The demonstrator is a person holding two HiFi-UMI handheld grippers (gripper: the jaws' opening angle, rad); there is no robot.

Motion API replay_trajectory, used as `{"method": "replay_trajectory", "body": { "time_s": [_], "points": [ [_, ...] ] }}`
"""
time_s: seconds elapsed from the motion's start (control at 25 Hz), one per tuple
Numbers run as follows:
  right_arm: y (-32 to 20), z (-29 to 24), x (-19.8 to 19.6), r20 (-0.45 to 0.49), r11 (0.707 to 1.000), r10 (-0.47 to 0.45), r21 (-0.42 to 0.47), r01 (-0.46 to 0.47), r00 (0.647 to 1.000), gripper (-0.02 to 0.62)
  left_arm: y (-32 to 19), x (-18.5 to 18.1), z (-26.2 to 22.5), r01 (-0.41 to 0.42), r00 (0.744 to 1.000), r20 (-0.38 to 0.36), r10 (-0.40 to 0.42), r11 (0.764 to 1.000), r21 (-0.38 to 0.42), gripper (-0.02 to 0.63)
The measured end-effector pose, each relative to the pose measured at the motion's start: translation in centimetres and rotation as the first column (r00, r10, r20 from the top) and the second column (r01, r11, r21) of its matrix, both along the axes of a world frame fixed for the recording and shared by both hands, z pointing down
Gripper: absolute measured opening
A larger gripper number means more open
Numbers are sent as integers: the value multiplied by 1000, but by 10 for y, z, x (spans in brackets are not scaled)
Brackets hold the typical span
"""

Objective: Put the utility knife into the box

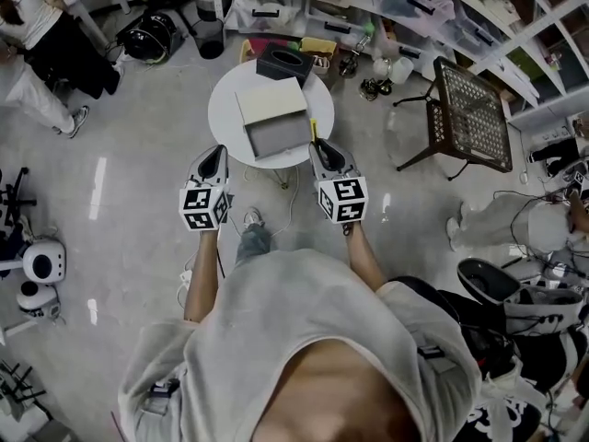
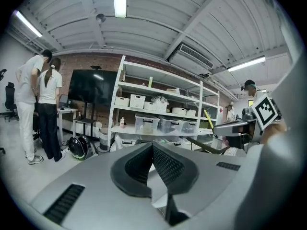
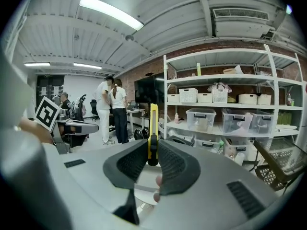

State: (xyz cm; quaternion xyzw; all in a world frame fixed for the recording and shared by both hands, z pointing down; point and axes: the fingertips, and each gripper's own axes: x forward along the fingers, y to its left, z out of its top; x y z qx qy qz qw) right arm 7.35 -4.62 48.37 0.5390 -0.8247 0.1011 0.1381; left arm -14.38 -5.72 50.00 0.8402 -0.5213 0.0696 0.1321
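The utility knife point(image 3: 153, 128) is held upright, clamped between the jaws of the right gripper point(image 3: 152, 151) just before the open box point(image 1: 279, 140), probably for lowering in, while the left gripper point(image 2: 152, 150), closed on nothing, is held left of the box.

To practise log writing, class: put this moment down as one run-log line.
right tool: shut on utility knife | left tool: shut, empty | box: open on round table, knife not yet inside

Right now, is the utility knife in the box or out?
Out: the right gripper clamps the yellow utility knife between its jaws, beside the box.
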Motion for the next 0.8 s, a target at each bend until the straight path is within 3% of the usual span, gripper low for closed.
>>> {"method": "replay_trajectory", "body": {
  "time_s": [0.4,0.8],
  "points": [
    [-76,-11,-29,-19,999,43,25,-42,999,83,-86,-27,-5,-46,999,-19,47,999,21,18],
    [-121,-4,-45,-20,998,69,12,-68,997,83,-135,-41,1,-81,997,-17,82,997,9,18]
  ]
}}
